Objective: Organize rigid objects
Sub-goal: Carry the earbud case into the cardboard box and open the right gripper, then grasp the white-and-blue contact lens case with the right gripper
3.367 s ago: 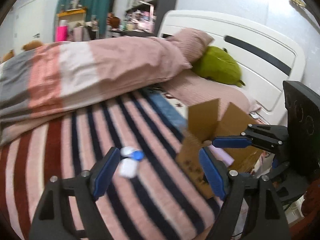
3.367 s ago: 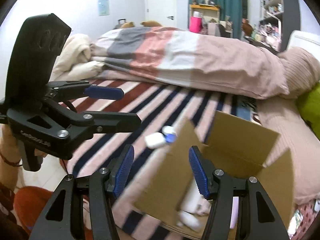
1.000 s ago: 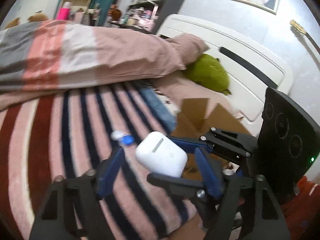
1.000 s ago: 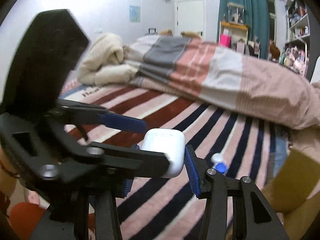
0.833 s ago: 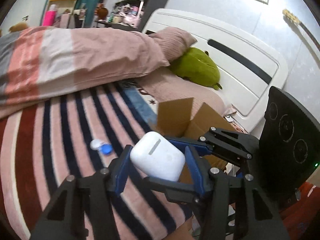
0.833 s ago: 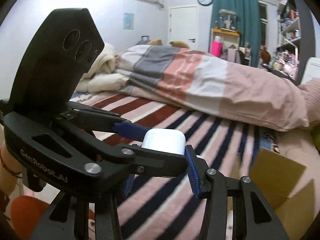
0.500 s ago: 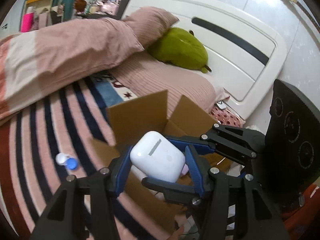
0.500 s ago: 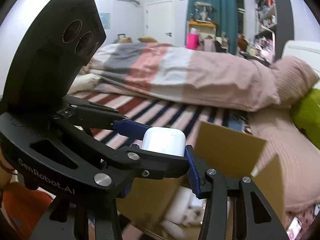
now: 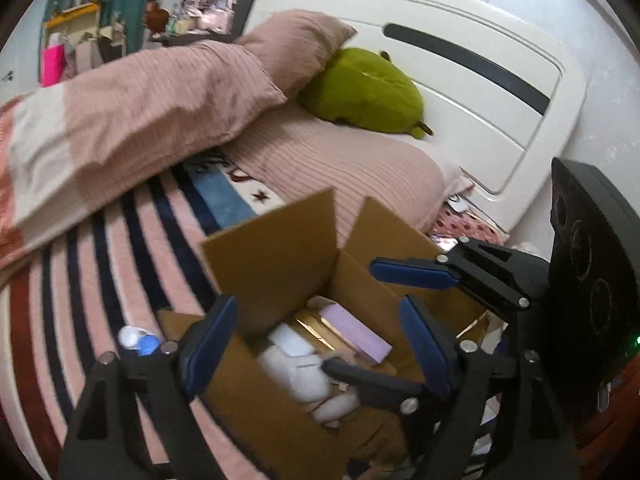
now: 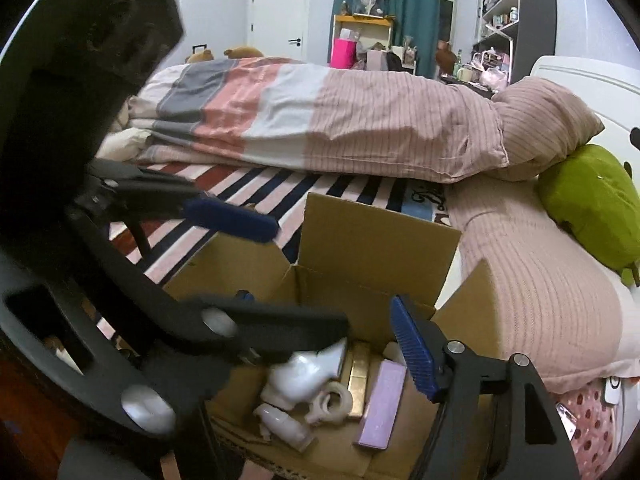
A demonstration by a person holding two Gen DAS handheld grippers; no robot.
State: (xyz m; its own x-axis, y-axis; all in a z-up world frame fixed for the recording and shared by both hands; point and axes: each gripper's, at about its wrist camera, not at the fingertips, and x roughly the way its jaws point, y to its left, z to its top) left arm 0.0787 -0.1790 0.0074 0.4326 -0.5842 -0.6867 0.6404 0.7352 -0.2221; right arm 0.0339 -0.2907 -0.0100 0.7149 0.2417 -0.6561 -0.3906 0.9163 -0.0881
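Both my claws, left gripper (image 9: 316, 344) and right gripper (image 10: 336, 340), are opening empty over the cardboard box (image 9: 276, 240); next I fetch the small blue-white case (image 9: 138, 342) near the bed edge

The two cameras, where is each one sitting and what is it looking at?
Left wrist: sits on the left gripper, looking down into the cardboard box on the striped blanket; its own opening, empty jaws show, plus the right gripper from the side.
Right wrist: sits on the right gripper, looking down into the box toward the folded duvet; its opening, empty jaws and the left gripper show.
Shared: box, purple block, green plush, pillow.
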